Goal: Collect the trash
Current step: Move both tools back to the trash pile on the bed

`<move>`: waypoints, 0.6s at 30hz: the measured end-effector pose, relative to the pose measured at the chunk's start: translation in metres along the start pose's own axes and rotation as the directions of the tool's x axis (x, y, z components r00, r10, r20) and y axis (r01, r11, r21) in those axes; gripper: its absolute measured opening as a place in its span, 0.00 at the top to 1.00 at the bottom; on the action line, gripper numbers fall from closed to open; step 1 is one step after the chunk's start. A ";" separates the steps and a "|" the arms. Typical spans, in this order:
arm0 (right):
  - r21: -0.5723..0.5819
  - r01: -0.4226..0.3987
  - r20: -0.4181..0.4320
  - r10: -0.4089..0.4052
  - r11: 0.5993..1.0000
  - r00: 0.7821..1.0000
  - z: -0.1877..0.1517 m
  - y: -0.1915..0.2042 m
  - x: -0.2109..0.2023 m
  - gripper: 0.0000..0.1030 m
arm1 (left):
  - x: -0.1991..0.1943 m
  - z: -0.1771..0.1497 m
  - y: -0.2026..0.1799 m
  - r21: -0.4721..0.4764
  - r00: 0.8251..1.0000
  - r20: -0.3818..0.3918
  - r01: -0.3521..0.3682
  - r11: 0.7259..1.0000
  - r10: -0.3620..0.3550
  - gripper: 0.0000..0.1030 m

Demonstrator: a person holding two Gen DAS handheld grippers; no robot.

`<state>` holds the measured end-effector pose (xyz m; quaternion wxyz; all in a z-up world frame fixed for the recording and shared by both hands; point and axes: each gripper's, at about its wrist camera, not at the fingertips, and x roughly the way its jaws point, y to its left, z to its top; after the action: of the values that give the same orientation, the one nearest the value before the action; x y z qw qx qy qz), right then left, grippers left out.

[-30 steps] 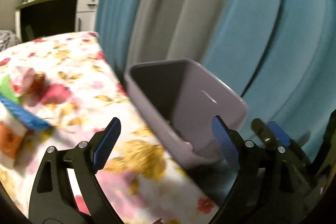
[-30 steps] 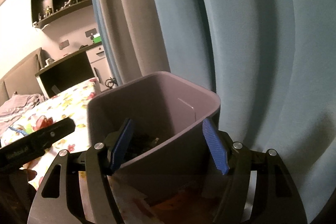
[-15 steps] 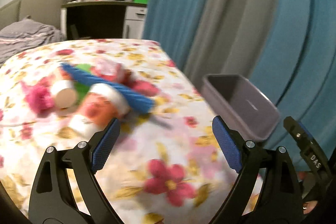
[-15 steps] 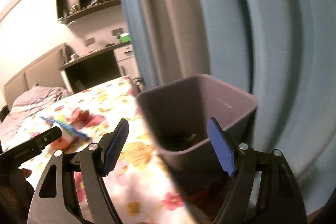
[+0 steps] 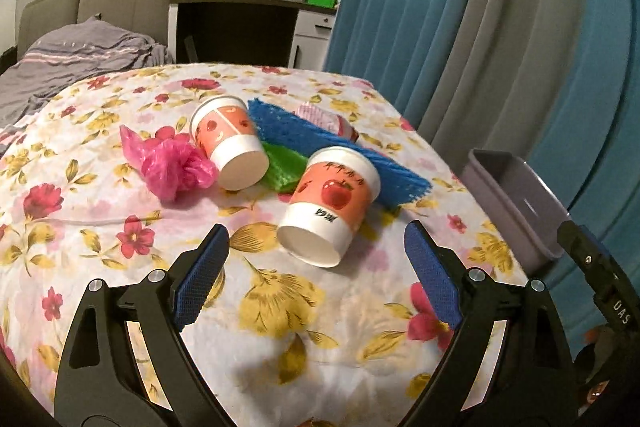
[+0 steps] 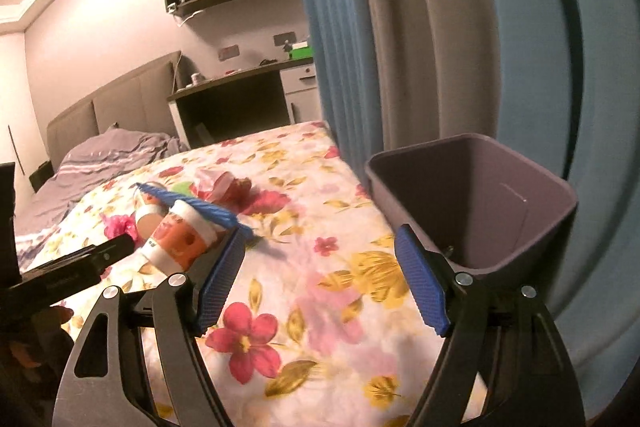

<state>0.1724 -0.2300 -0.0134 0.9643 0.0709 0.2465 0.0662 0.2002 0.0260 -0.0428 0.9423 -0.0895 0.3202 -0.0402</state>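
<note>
On the flowered bedspread point(image 5: 120, 219) lie two paper cups on their sides: a near one point(image 5: 330, 205) with an apple print and a far one point(image 5: 228, 143). Beside them are a crumpled pink bag point(image 5: 172, 165), a blue mesh sheet point(image 5: 332, 143), a green piece point(image 5: 282, 167) and a pink-white wrapper point(image 5: 324, 117). My left gripper point(image 5: 316, 279) is open and empty, just short of the near cup. My right gripper point(image 6: 320, 283) is open and empty, above the bed beside the grey bin point(image 6: 516, 195). The near cup also shows in the right wrist view point(image 6: 180, 239).
The grey bin point(image 5: 516, 199) stands off the bed's right edge against blue and grey curtains point(image 5: 460, 27). A rumpled grey blanket point(image 5: 72, 55) and headboard lie at the far left. A dark desk point(image 5: 236, 27) stands behind the bed.
Both grippers swung left, away from the bin and toward the bed. The trash pile now sits centred before my left gripper. Both stayed open and empty.
</note>
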 end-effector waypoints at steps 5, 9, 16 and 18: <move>-0.006 -0.011 -0.035 0.011 1.000 0.999 0.000 0.009 0.012 0.27 | 0.025 -0.001 0.001 0.019 0.999 -0.044 0.023 1.000 -0.022 0.15; -0.025 -0.026 -0.048 0.024 0.999 0.999 0.003 0.016 0.022 0.27 | 0.047 0.002 0.004 0.018 0.997 -0.070 0.021 1.000 -0.020 0.15; -0.057 -0.040 -0.073 0.036 0.998 0.997 0.006 0.026 0.040 0.27 | 0.074 0.007 0.002 0.032 0.991 -0.129 0.041 0.999 -0.036 0.20; -0.068 -0.042 -0.080 0.037 0.997 0.996 0.007 0.029 0.046 0.27 | 0.080 0.008 0.004 0.021 0.986 -0.155 0.059 0.998 -0.055 0.28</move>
<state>0.2133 -0.1946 -0.0234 0.9542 0.0393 0.2805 0.0964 0.2688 0.0202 -0.0847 0.9142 -0.0833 0.3888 -0.0780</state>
